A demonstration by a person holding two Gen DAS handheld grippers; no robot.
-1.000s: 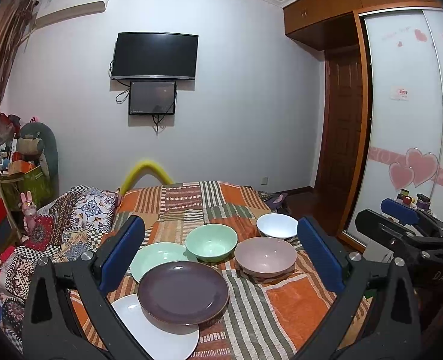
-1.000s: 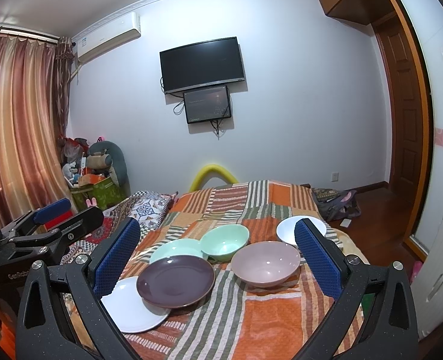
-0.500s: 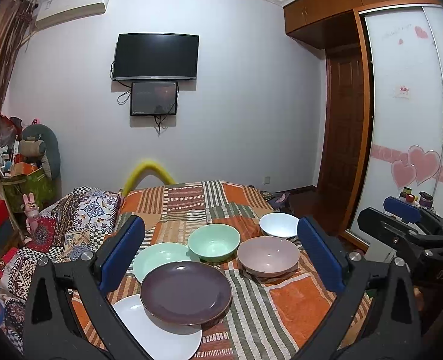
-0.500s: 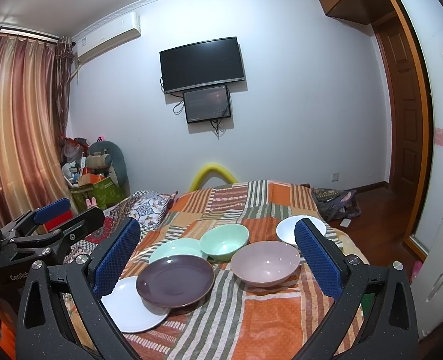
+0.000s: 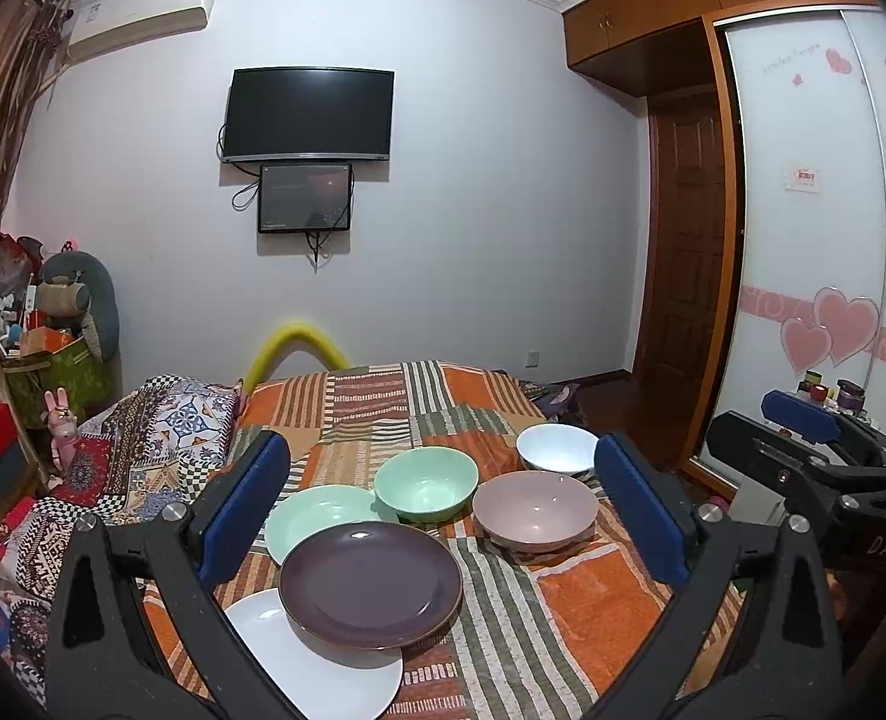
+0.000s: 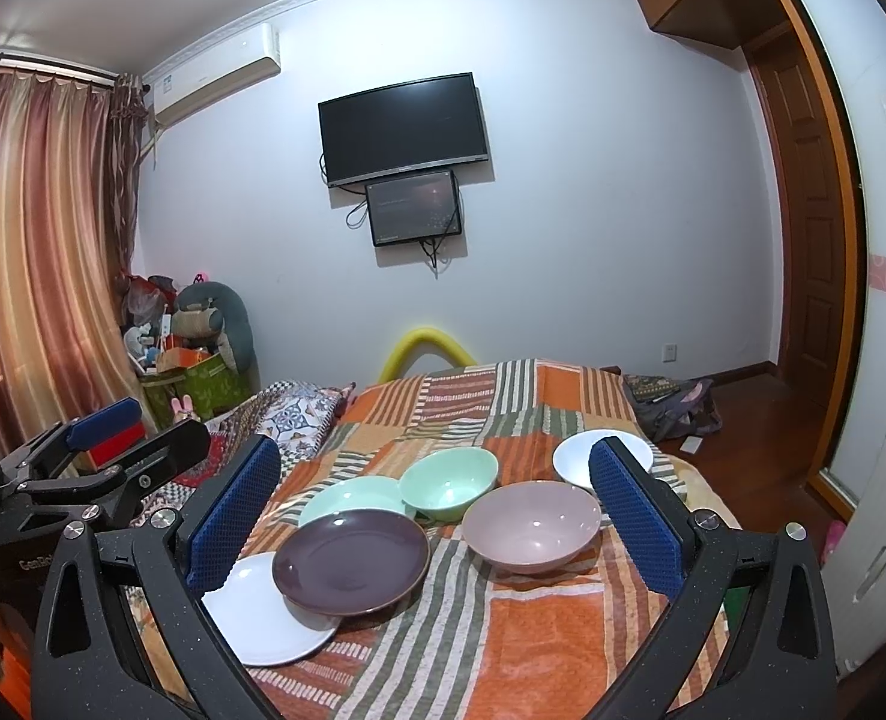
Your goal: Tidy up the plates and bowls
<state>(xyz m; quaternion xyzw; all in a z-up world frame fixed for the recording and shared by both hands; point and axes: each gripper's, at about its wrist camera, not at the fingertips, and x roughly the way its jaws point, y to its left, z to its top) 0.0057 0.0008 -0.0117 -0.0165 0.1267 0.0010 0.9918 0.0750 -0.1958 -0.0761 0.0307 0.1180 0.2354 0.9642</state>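
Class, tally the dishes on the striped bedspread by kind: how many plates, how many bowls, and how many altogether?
Plates: 3 – white plate, purple plate, green plate
Bowls: 3 – green bowl, pink bowl, white bowl
Total: 6

Both fisheye cameras sit just behind their own spread blue pads, raised above the near end of the bed (image 5: 593, 600) and facing along it toward the far wall with the television (image 5: 310, 114). The left wrist view looks from the left and catches the right claw (image 5: 803, 426) at its right edge; the right wrist view catches the left claw (image 6: 107, 426) at its left edge. Both share the bed, the dishes on it, and the wall.
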